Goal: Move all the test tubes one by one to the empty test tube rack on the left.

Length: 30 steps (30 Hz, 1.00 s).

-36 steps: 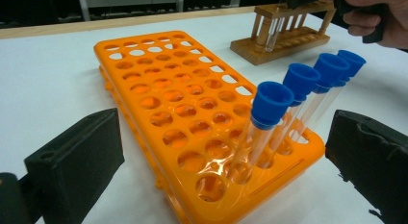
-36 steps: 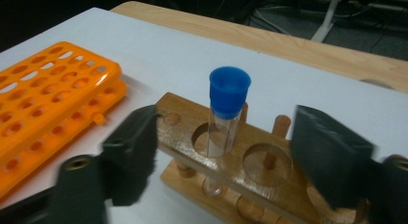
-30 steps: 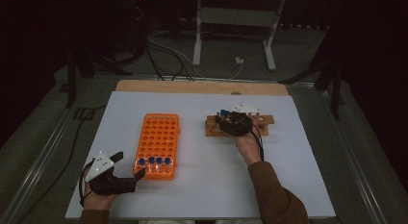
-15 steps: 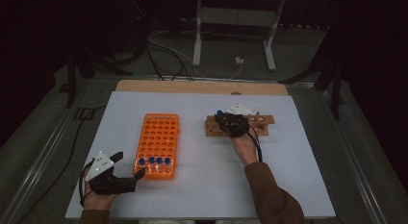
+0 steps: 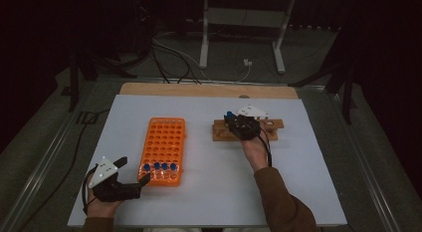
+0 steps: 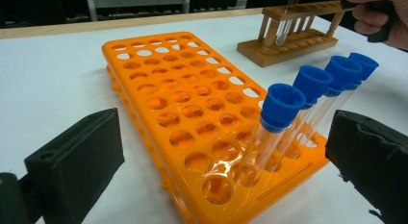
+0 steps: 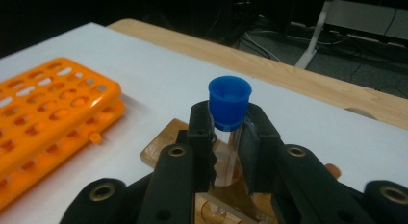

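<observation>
Right gripper point(image 7: 230, 152) clamps the blue-capped tube point(image 7: 229, 119) in the wooden rack point(image 5: 271, 125); a crooked pull could snag it there.

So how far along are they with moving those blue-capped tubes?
Four blue-capped tubes already stand in the near row of the orange rack. In hand: the right tongs are shut on one more tube at the wooden stand. Most of the rack's holes are vacant. The left tongs wait open beside the rack, holding nothing.
</observation>
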Motion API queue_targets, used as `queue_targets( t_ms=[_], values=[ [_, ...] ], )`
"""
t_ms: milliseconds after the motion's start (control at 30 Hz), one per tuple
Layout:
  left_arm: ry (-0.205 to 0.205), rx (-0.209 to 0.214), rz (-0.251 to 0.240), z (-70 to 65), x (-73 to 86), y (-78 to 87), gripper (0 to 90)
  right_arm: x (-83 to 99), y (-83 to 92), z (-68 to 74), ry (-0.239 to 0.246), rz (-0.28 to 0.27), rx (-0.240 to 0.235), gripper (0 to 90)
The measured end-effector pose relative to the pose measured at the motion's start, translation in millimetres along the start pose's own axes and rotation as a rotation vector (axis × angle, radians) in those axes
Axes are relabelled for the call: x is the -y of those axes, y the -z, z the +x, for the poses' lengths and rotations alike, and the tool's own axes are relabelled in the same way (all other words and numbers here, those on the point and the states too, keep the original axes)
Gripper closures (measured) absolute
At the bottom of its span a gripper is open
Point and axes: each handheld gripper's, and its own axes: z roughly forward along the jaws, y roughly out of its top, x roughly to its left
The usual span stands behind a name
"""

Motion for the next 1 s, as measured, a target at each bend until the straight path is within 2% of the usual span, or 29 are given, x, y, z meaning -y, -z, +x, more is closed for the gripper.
queue_targets(
  t_ms=[300, 700, 1000],
  values=[
    [0.004, -0.006, 0.001, 0.0, 0.0, -0.7, 0.5, -14.6, 11.6, -1.1, -0.004, -0.031, -0.002, 77.2],
    [0.023, -0.026, -0.01, 3.3, -0.7, 1.6, 0.5, -41.7, 31.7, 8.6, 0.041, -0.091, -0.011, 77.2],
    [0.022, -0.046, -0.012, 4.4, -2.6, 2.8, 0.5, -48.3, 36.6, 14.2, 0.024, -0.104, -0.064, 77.2]
  ],
)
